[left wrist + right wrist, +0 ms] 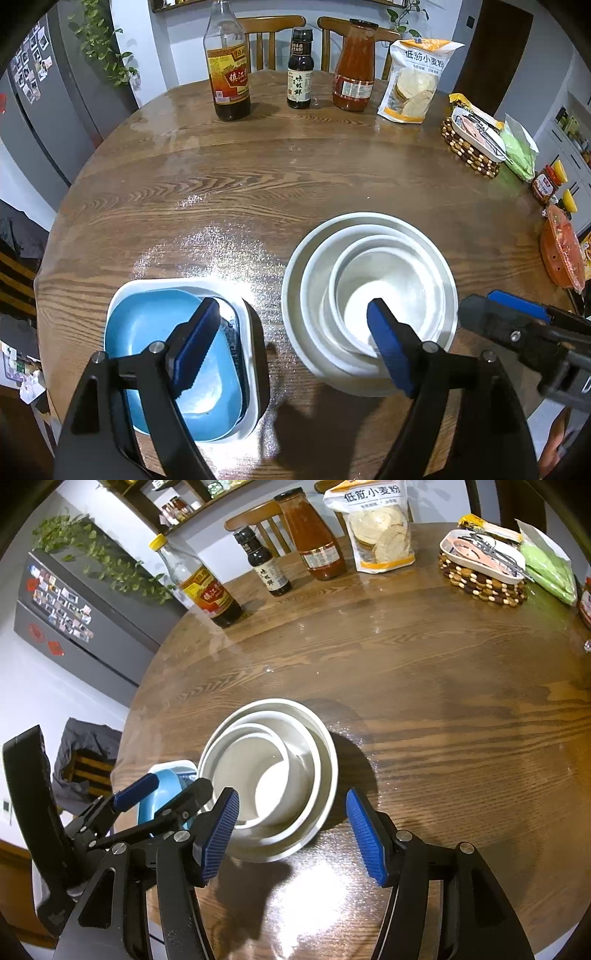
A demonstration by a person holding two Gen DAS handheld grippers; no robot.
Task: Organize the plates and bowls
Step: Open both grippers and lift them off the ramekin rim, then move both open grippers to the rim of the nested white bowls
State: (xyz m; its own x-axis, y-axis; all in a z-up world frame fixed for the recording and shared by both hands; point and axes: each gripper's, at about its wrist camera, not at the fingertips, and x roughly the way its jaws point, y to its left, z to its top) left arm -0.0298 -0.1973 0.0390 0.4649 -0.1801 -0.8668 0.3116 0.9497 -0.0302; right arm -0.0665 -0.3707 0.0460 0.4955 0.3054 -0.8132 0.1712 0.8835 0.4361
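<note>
Glossy wood desk (258,177) carries nested white bowls (373,291) beside stacked square plates (162,332) near its front edge. Left tool (293,350) and right tool (291,838) hang spread, empty; a careless nudge could slide either stack off.

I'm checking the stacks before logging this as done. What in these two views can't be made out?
- Blue plate: left wrist view, its right side sits behind a finger; right wrist view, the left gripper covers most of it.
- White tray under it: only the rim shows.
- Nested white bowls: the near rim is behind a finger; the exact count is uncertain.
- Small bottle: label print too small.
</note>
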